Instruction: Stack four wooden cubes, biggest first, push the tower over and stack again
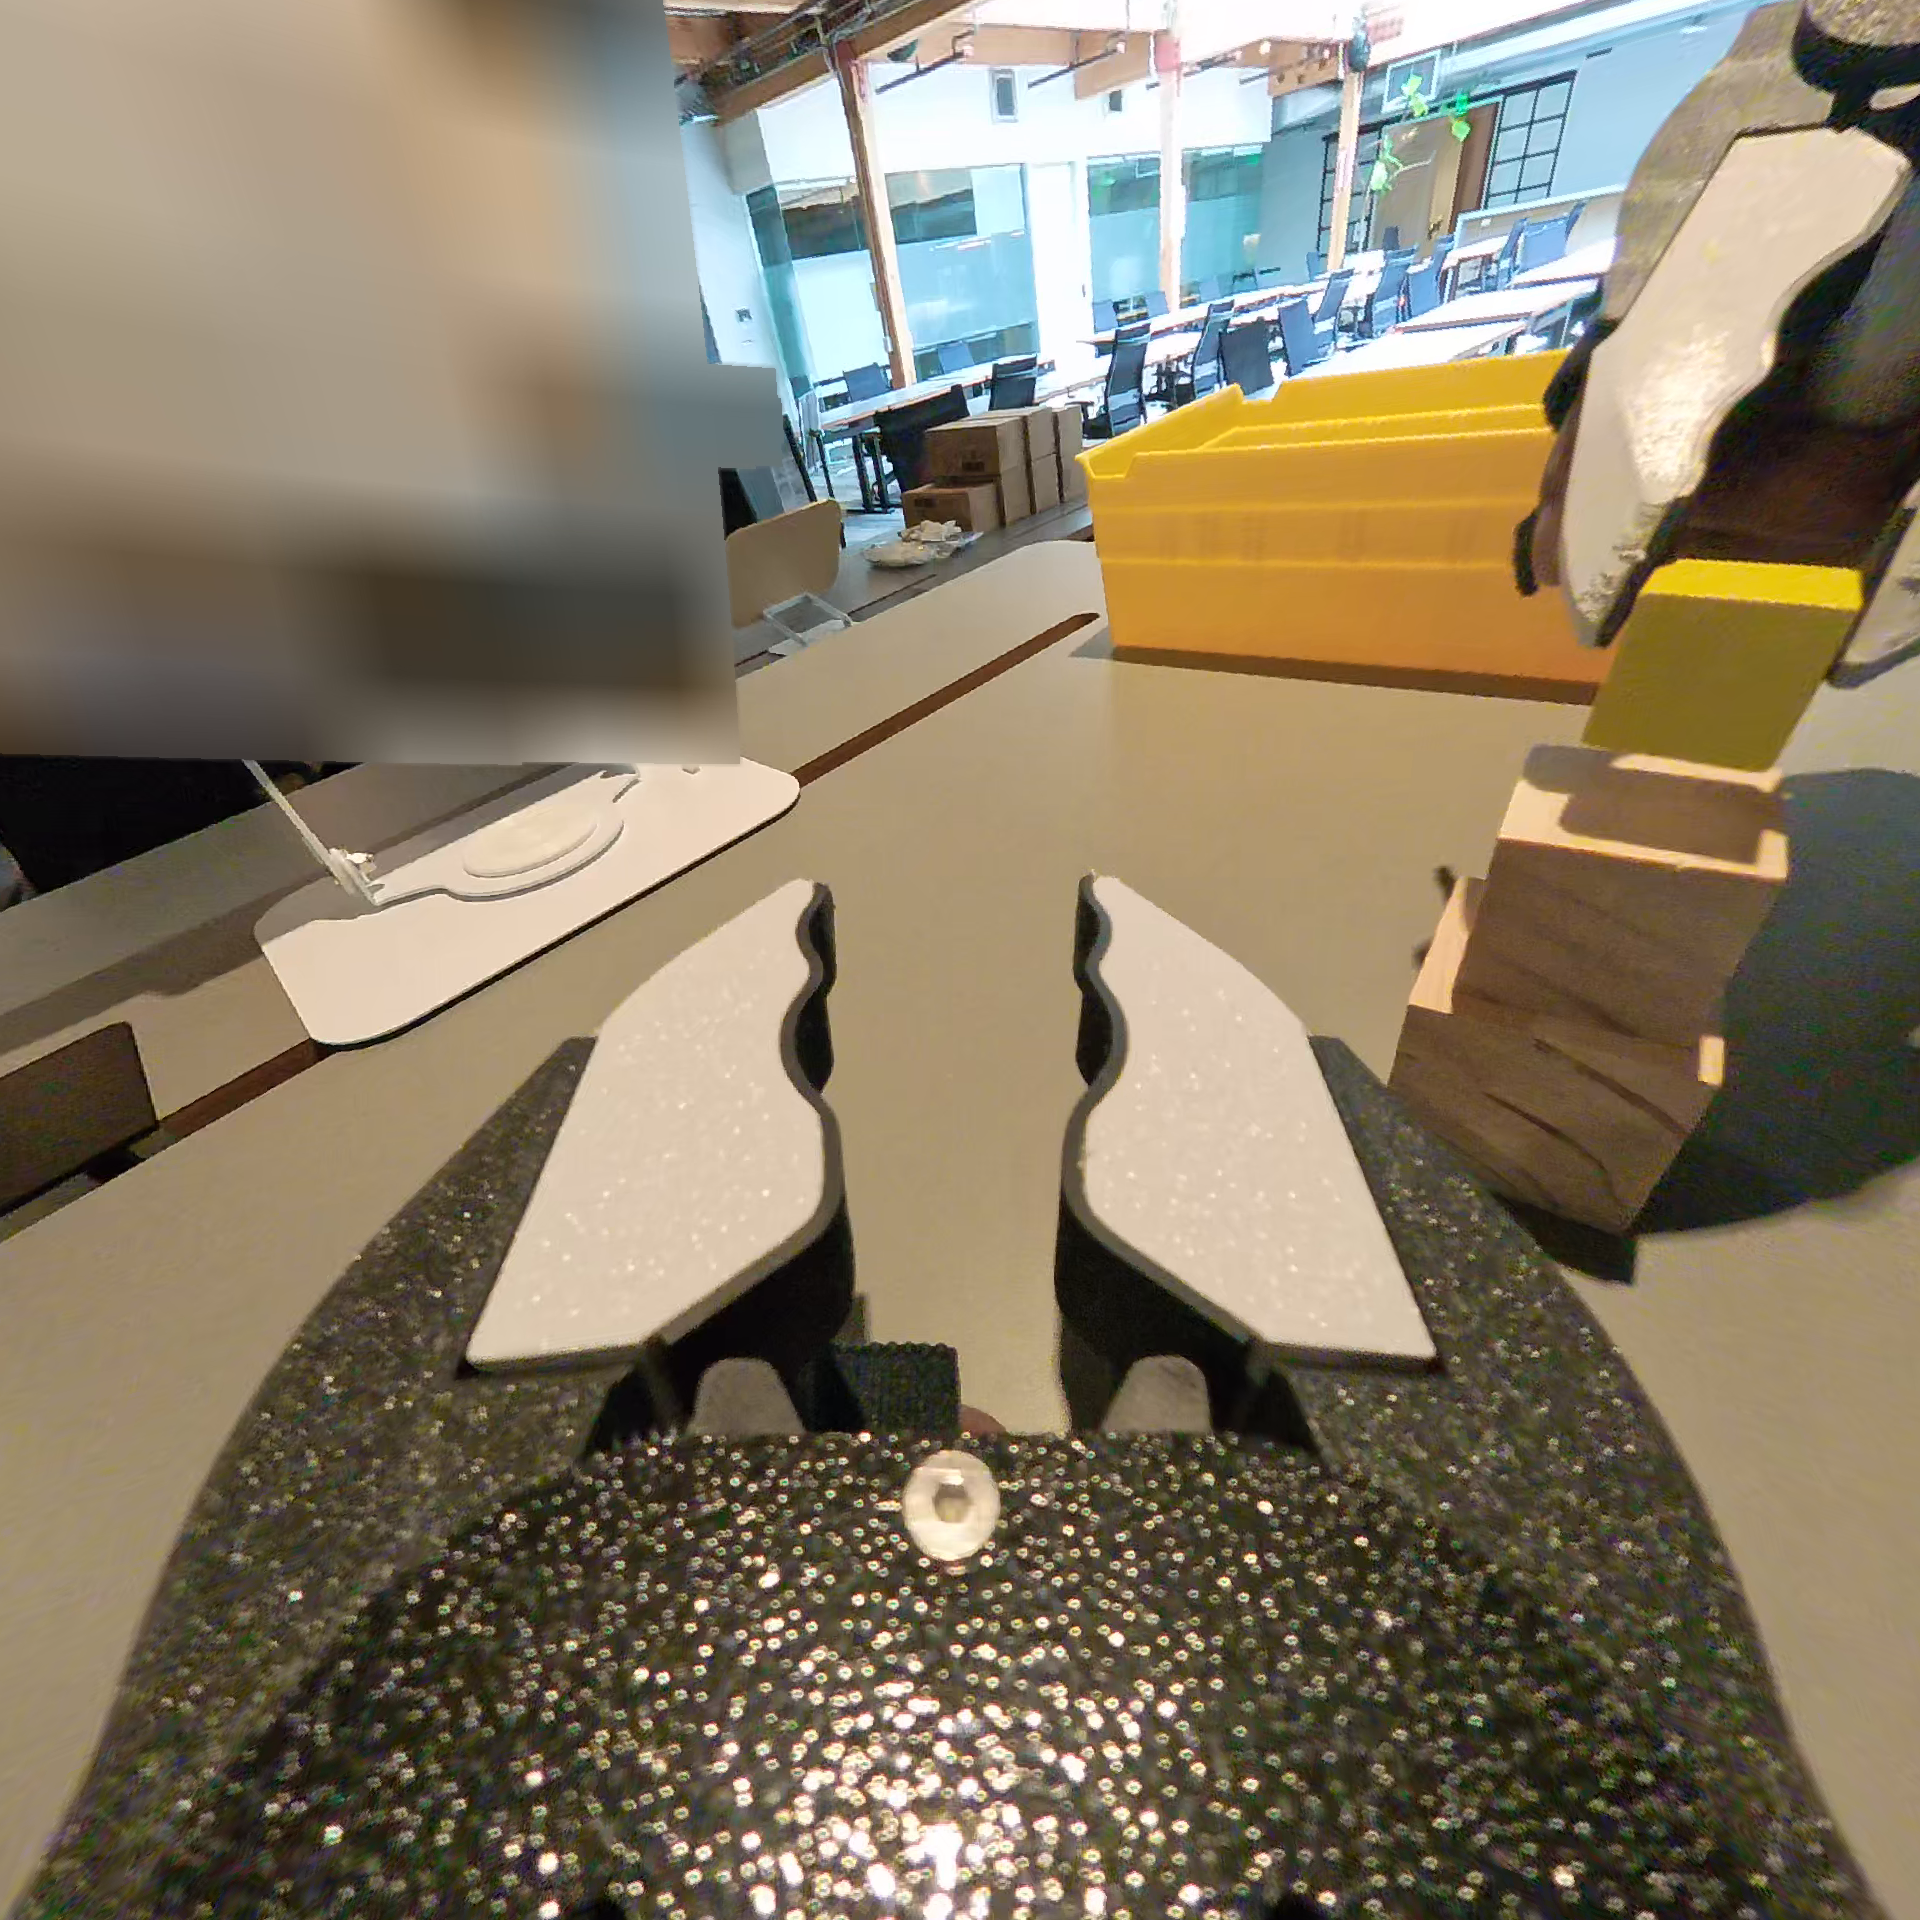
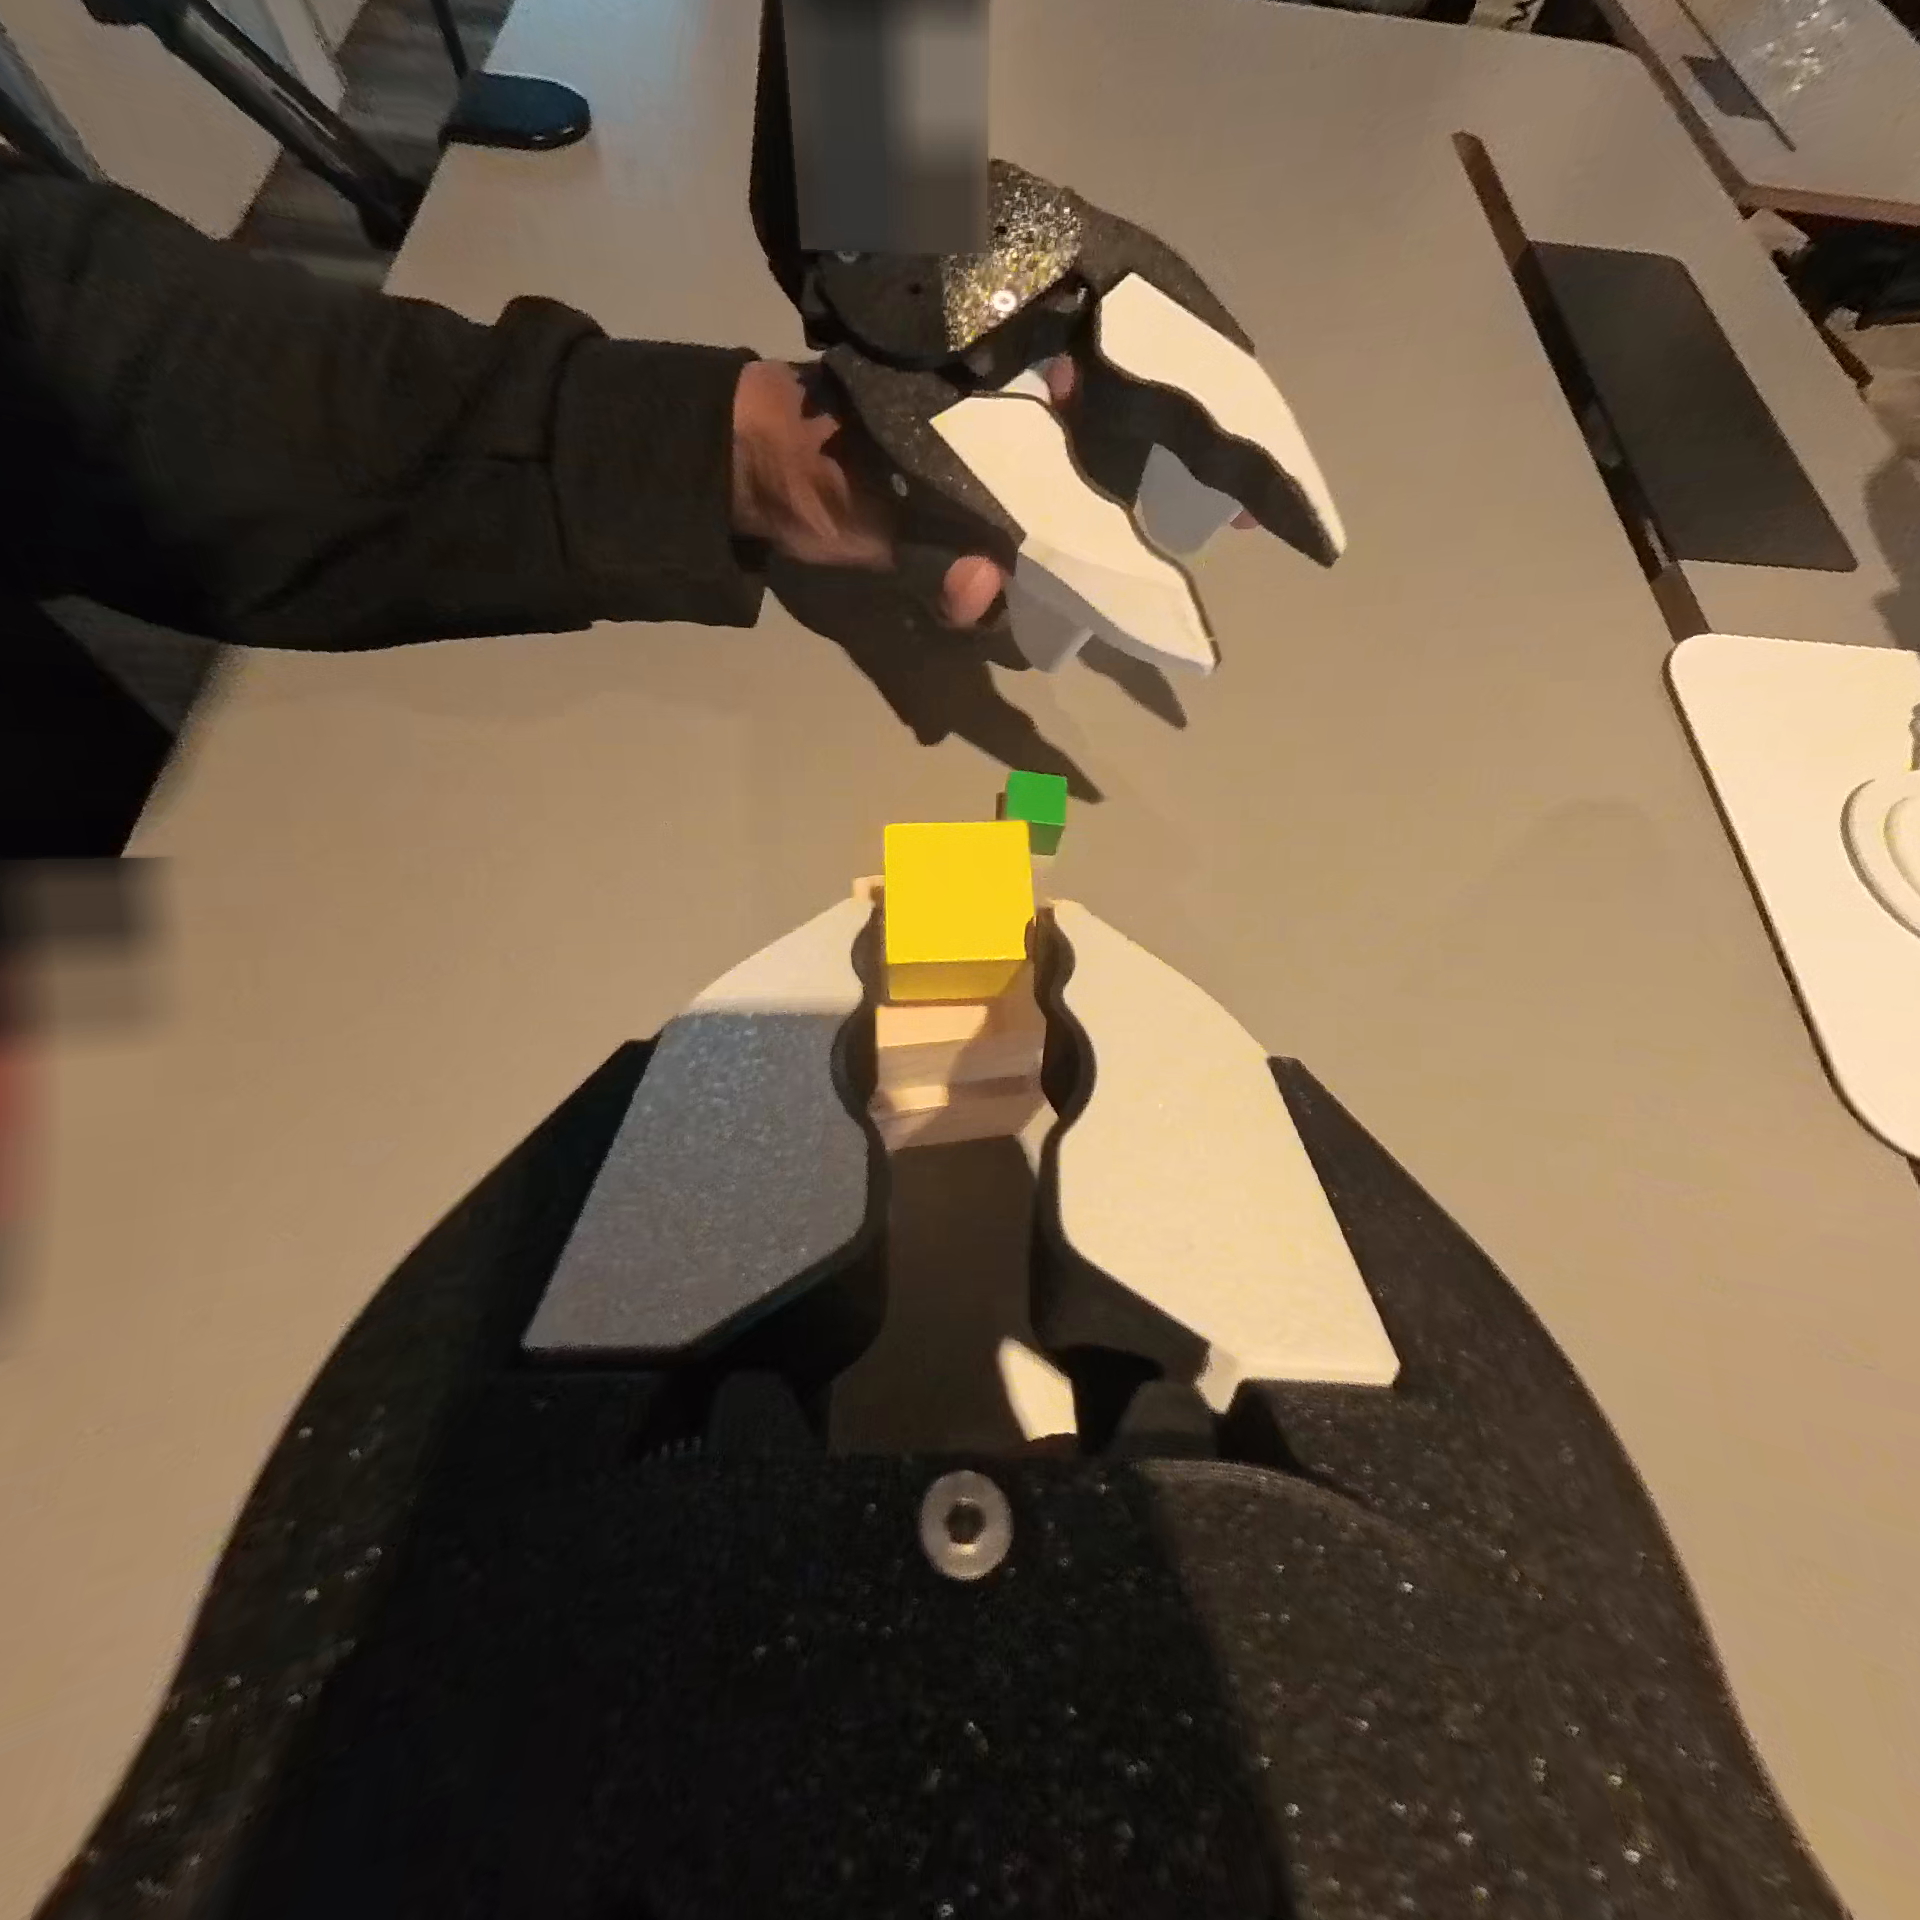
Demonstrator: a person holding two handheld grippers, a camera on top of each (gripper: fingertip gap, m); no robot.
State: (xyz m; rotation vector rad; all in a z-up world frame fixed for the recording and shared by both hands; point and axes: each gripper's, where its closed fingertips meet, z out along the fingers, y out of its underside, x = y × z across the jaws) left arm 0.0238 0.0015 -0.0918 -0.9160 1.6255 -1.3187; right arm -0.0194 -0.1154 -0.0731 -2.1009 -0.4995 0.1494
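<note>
My right gripper (image 2: 956, 914) is shut on a yellow cube (image 2: 958, 883) and holds it on or just above two stacked plain wooden cubes. The smaller plain cube (image 1: 1621, 904) sits on the larger one (image 1: 1538, 1112), which rests on the table. In the left wrist view the yellow cube (image 1: 1714, 665) looks slightly tilted under the right gripper's finger (image 1: 1704, 364). A small green cube (image 2: 1036, 805) lies on the table just beyond the stack. My left gripper (image 1: 954, 894) is open and empty, low over the table beside the stack; it also shows in the right wrist view (image 2: 1262, 608).
Stacked yellow bins (image 1: 1330, 520) stand on the table behind the stack. A white pad (image 1: 520, 904) lies to one side, and it also shows in the right wrist view (image 2: 1808, 831). A black mat (image 2: 1683, 416) lies farther off. A person's dark sleeve (image 2: 312, 447) reaches in.
</note>
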